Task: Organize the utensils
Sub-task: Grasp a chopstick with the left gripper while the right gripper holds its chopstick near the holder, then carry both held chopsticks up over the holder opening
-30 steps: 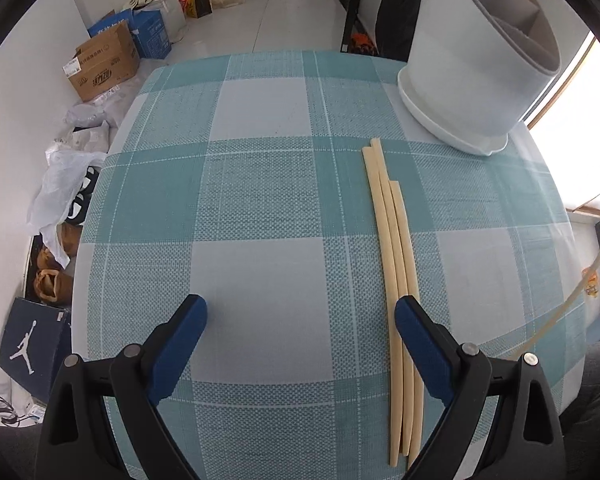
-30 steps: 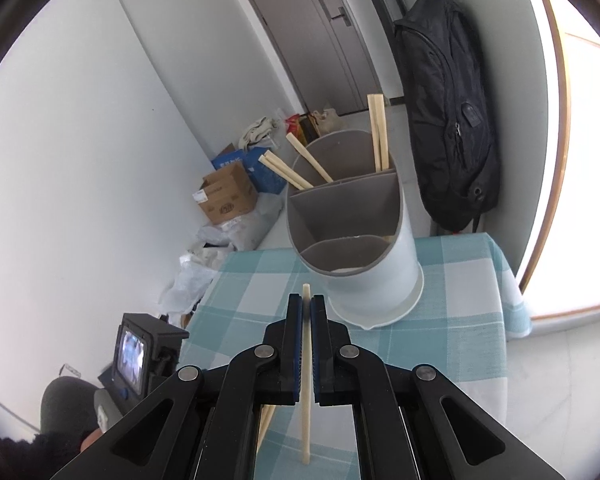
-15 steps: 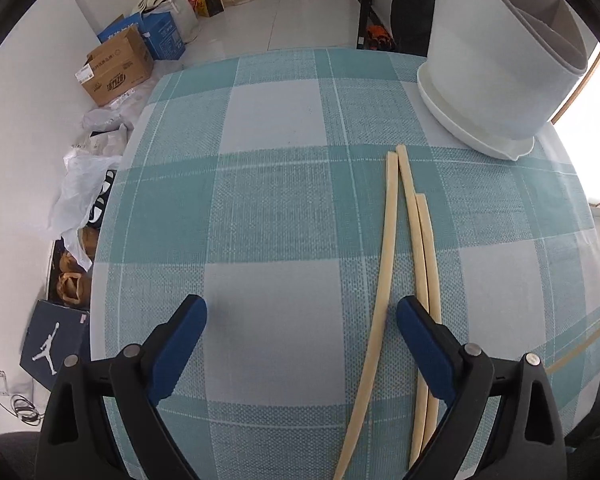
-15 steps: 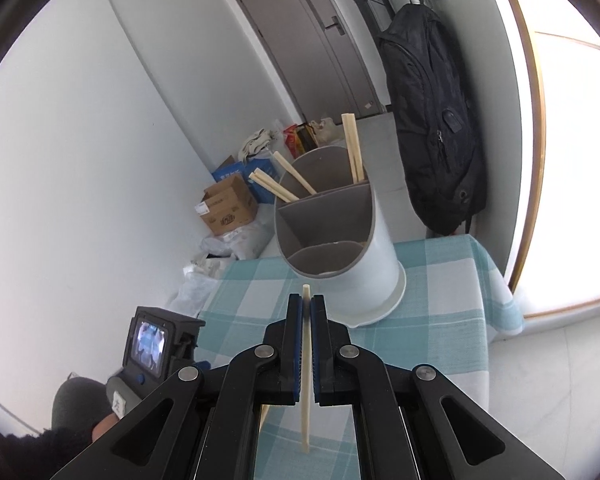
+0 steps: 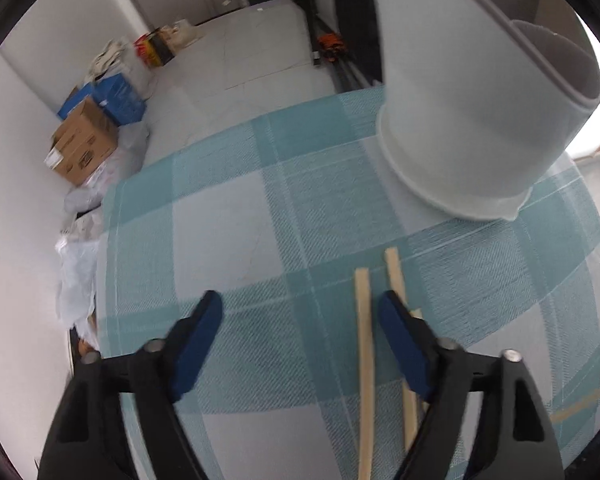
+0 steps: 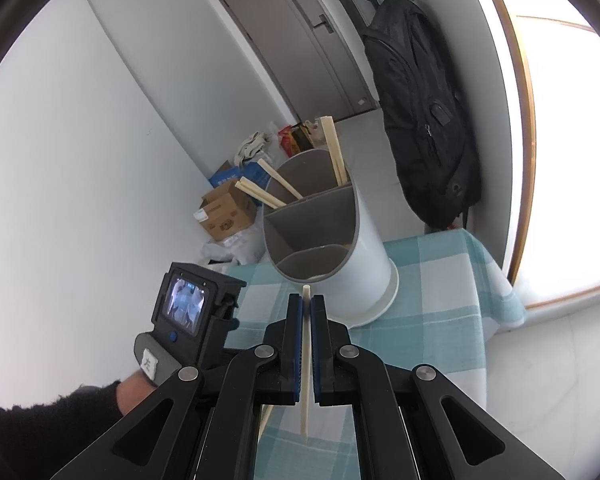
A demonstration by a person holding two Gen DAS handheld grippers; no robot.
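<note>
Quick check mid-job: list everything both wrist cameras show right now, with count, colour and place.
Utensil holder: one, white with grey dividers, far end of the table.
Chopsticks in holder: about five, pale wood, back compartment.
Chopsticks on cloth: at least three, pale wood, near the holder.
Tablecloth: one, teal and white check.
Backpack: one, black, hanging by the door.
Cardboard box: one, brown, on the floor.
Blue box: one, behind it.
Left gripper: fingers have just been closing, one chopstick between them, not yet pinched.
Right gripper: shut on held chopstick.
</note>
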